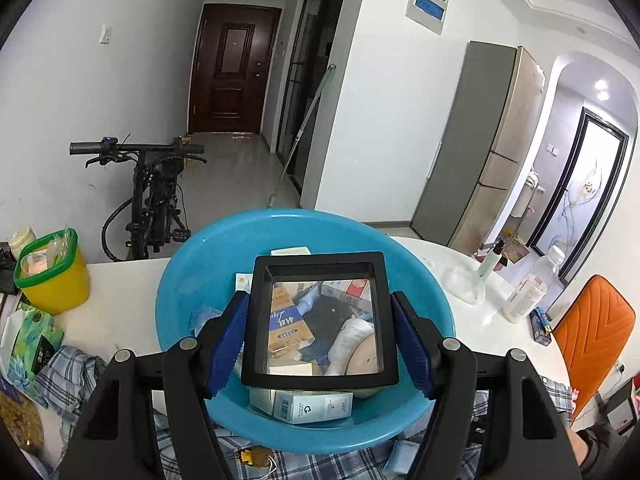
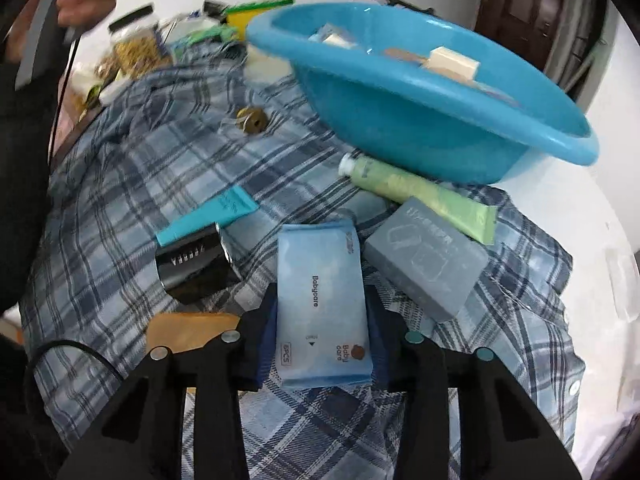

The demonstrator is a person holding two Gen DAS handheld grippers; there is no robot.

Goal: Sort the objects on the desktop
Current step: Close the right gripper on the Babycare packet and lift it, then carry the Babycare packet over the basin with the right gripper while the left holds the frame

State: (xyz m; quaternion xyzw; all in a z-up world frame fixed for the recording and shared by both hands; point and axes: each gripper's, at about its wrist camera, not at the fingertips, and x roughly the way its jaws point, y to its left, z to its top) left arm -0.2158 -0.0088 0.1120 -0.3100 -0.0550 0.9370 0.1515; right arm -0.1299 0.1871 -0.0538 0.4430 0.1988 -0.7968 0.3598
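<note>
My left gripper [image 1: 318, 300] is shut on a black-framed clear box [image 1: 316, 258], its blue pads [image 1: 230, 332] pressing the frame's two sides. It holds the box tilted over the blue basin [image 1: 188, 276], which holds several small cartons. In the right wrist view a pale blue Babycare wipes pack [image 2: 320, 264] lies on a plaid shirt [image 2: 140, 160]. My right gripper [image 2: 322, 300] points down at the pack, with a pad against each long side. The blue basin [image 2: 400, 120] stands just beyond it.
Around the pack on the shirt lie a grey box [image 2: 424, 260], a green tube [image 2: 420, 194], a glossy black cylinder [image 2: 192, 268], a teal sachet [image 2: 208, 216] and a brass disc [image 2: 252, 120]. A yellow bin [image 1: 52, 280] stands left of the basin, bottles [image 1: 528, 288] right.
</note>
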